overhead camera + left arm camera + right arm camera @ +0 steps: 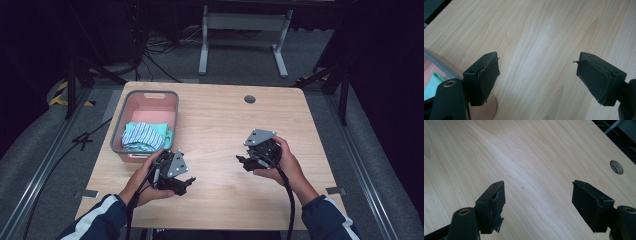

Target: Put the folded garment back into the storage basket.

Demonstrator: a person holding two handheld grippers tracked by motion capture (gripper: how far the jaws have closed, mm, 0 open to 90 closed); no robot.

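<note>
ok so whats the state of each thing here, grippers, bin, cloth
left gripper: open, fingers wide apart, nothing between them, over bare table beside the bin
right gripper: open, holding nothing, over bare wood
bin: upright on the table's left side, far half bare
striped cloth: folded, lying in the bin's near end
table: bare wood, cable hole at the far edge

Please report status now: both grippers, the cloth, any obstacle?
Left hand-held gripper open, empty. Right hand-held gripper open, empty. Striped cloth in pink basket. Nothing in the way.
</note>
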